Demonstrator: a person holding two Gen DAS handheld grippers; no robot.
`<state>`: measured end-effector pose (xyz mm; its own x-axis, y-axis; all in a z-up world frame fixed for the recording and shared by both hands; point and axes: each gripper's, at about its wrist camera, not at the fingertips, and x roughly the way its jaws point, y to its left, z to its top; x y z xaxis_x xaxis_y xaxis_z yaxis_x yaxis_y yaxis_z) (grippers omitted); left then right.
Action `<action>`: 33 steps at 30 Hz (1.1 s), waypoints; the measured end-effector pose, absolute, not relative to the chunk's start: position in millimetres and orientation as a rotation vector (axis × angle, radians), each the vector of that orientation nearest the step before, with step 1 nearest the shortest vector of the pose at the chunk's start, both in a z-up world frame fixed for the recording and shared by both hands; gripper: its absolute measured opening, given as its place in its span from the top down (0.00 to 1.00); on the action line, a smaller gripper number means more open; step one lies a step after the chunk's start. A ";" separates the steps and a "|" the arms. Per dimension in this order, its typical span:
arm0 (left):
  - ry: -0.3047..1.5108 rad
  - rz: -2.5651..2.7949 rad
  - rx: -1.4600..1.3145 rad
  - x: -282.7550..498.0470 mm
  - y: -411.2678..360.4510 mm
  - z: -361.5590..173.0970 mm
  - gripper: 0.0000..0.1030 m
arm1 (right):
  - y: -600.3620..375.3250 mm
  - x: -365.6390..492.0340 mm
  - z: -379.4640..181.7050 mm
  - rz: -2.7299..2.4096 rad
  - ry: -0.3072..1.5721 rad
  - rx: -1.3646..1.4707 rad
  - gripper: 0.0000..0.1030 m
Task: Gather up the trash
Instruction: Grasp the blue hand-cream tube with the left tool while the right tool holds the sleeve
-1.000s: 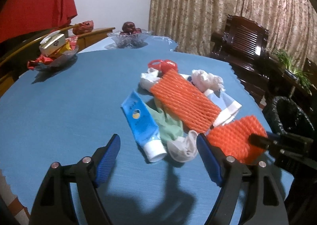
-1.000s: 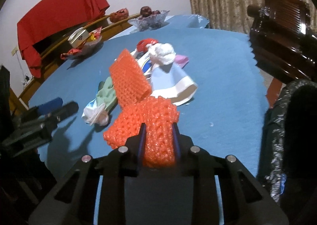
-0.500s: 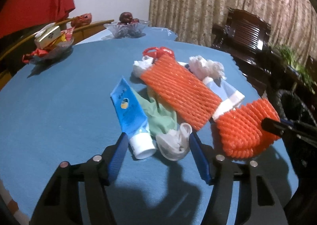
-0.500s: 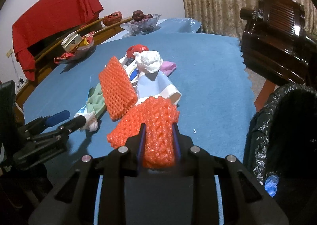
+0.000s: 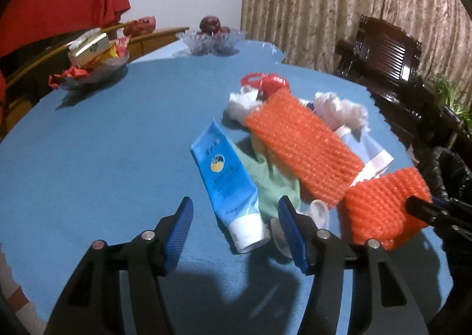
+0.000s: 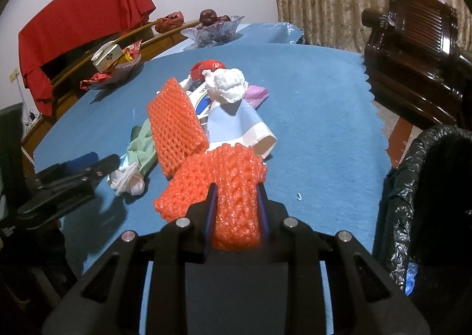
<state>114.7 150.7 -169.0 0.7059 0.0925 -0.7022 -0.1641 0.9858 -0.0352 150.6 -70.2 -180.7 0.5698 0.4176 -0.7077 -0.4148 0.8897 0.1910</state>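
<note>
While its jaws are closing, the left gripper (image 5: 236, 218) tilts down over the blue tablecloth (image 5: 103, 158), the blue tube (image 5: 225, 184) lying between the pads untouched. The right gripper (image 6: 236, 211), angled down likewise, clamps an orange foam net (image 6: 227, 181) beside the black-lined bin (image 6: 427, 187).

The left gripper (image 5: 236, 227) is being shown as a black angular frame with triangular cut-outs, round silver screws on its arms, and ribbed blue pads lining its fingers (image 5: 290, 230). The right gripper (image 6: 236, 202) is being seen built alike, its blue pads showing as thin edges.
</note>
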 end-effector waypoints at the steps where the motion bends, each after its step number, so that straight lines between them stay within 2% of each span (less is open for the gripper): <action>1: 0.790 0.142 -0.098 118.5 151.7 -173.0 0.43 | -69.1 151.2 -181.0 0.489 0.833 0.002 0.76; 16: 0.777 0.216 -0.160 97.7 187.7 -174.4 0.45 | -68.8 152.0 -184.1 0.488 0.836 0.000 0.75; 22: 0.810 0.195 -0.171 111.5 187.4 -181.9 0.45 | -69.1 152.0 -186.0 0.488 0.839 -0.005 0.75; 24: 0.844 0.215 -0.178 117.7 188.8 -189.8 0.53 | -68.9 152.3 -185.9 0.487 0.840 -0.008 0.75; 28: 0.838 0.217 -0.184 121.9 192.8 -193.2 0.60 | -67.7 152.8 -186.3 0.486 0.844 -0.007 0.75; 29: 0.835 0.204 -0.187 122.7 193.4 -192.8 0.66 | -66.7 153.0 -186.3 0.486 0.845 -0.005 0.75; 33: 0.827 0.184 -0.183 122.3 194.0 -186.8 0.72 | -64.2 152.5 -180.4 0.501 0.840 -0.001 0.76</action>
